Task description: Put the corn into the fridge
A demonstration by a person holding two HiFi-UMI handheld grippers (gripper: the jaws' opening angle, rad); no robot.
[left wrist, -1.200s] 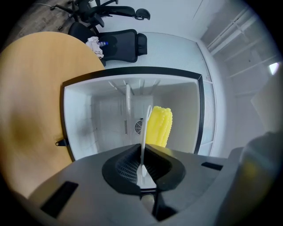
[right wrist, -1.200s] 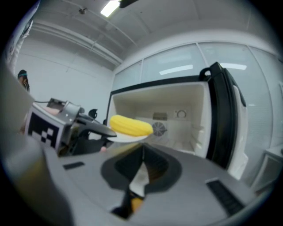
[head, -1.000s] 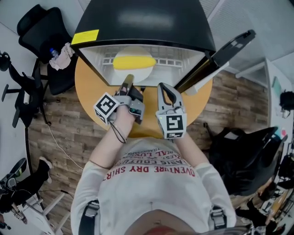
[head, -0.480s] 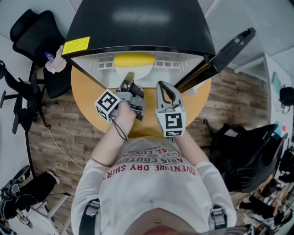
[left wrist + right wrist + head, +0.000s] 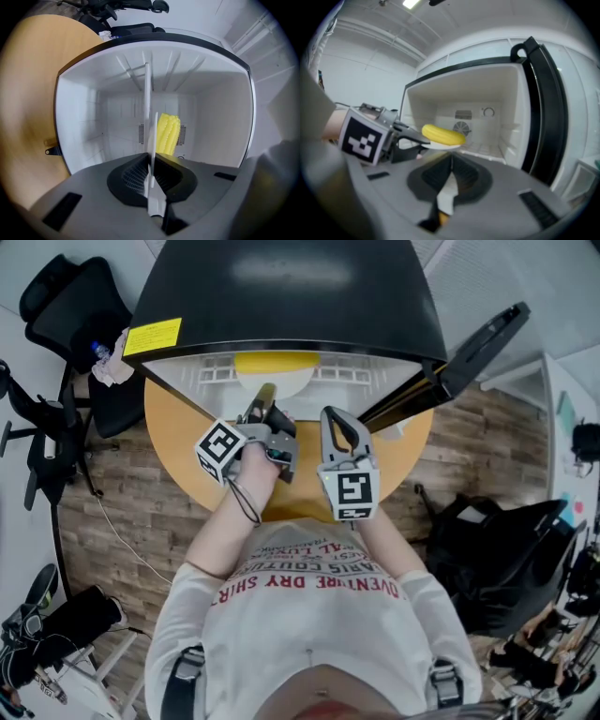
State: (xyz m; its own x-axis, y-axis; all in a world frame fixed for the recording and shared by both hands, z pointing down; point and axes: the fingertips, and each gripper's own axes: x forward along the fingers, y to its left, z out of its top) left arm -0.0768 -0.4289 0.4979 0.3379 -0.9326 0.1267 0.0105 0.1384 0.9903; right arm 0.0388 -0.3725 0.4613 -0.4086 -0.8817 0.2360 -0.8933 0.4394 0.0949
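A small fridge (image 5: pixel 281 296) stands on a round wooden counter (image 5: pixel 178 427), door (image 5: pixel 473 338) open. The left hand-held gripper (image 5: pixel 265 397) clamps a white plate (image 5: pixel 277 383), its jaws just easing. The corn (image 5: pixel 277 361) on it is already inside, so only setting down and release seem left. The right hand-held gripper (image 5: pixel 332 414) is closed and empty.

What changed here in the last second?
The left gripper, still clamped on the rim of the white plate, has carried it and the corn slightly deeper into the fridge. The right gripper stays shut beside it, and the fridge door stays open.
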